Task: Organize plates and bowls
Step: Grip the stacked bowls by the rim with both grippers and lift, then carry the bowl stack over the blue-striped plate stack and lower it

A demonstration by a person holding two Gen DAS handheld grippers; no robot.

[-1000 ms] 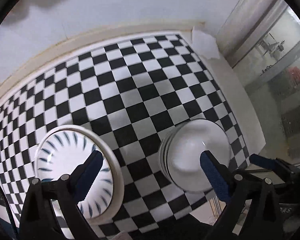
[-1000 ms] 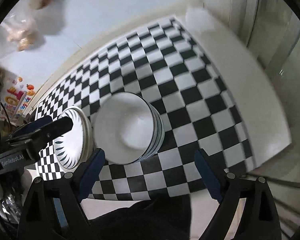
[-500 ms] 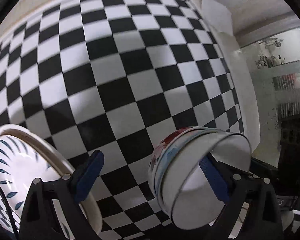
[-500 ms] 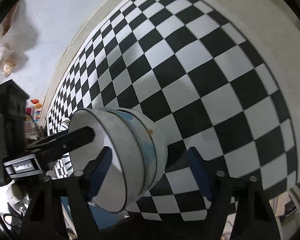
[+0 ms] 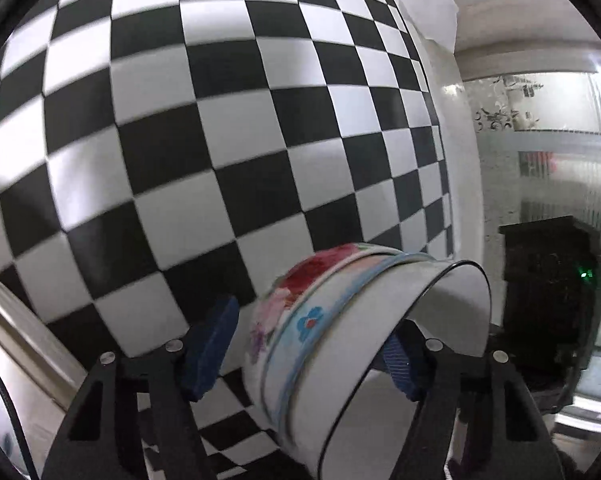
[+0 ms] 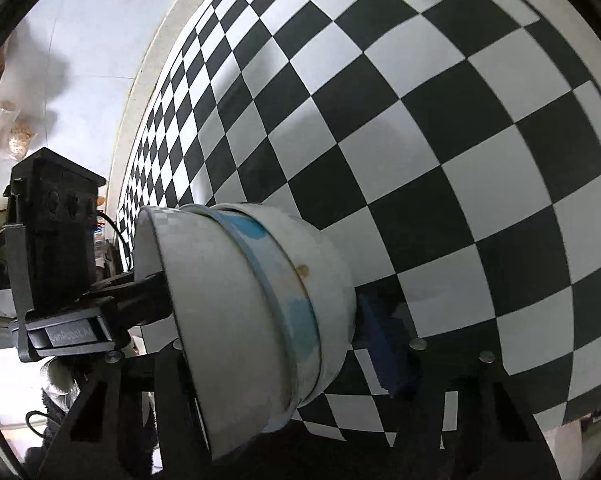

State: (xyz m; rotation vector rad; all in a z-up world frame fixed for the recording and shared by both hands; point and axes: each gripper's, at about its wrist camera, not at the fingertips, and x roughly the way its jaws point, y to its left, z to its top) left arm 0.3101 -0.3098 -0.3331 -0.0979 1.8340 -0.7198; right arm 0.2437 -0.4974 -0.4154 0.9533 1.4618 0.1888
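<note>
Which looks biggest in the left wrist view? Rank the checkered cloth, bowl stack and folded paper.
1. checkered cloth.
2. bowl stack, enlarged by nearness to the camera.
3. folded paper, far off, so its true size is unsure.

A black-and-white checkered tablecloth [image 5: 228, 128] spreads ahead of the left gripper and under it, with a white table edge [image 5: 462, 184] and frosted glass panel [image 5: 548, 168] off to its right. Far left of the right gripper, clear bags of food [image 6: 8, 136] sit against a pale wall [image 6: 88, 28].

Plate [image 5: 16, 364] cut off at left edge; bowl stack [image 6: 260, 320] hides right tool's left pad.
</note>
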